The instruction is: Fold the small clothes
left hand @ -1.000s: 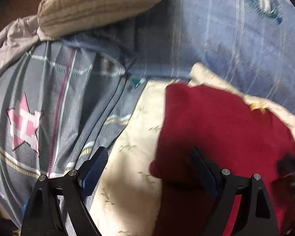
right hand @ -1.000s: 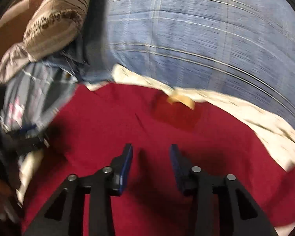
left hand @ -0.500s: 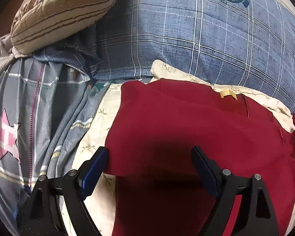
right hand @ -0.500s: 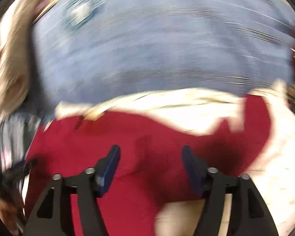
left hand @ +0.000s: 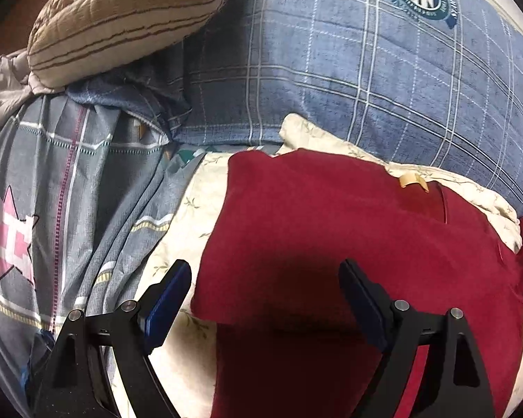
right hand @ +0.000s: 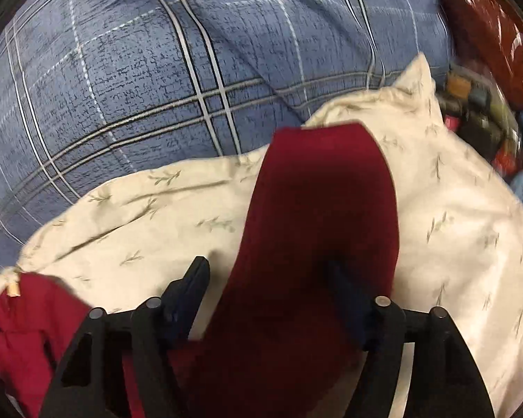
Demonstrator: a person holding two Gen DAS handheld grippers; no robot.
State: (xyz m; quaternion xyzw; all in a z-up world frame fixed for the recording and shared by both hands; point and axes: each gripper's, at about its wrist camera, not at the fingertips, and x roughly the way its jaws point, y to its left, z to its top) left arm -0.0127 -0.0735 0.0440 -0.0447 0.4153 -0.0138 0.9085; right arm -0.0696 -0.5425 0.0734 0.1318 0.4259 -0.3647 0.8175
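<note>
Two bedding layers set the stage: a blue plaid quilt [left hand: 366, 80] behind, and a cream leaf-print pillowcase [right hand: 453, 230] in front of it, serving as the folding surface. On that pillowcase lies the red garment [left hand: 348, 237], body flat, one sleeve [right hand: 320, 209] stretched toward the quilt, probably awaiting its fold inward. Over the garment's near-left edge the left gripper [left hand: 265, 296] hovers spread wide, gripping nothing. Astride the sleeve, the right gripper [right hand: 268, 292] is closing, pads not yet pressing the cloth.
</note>
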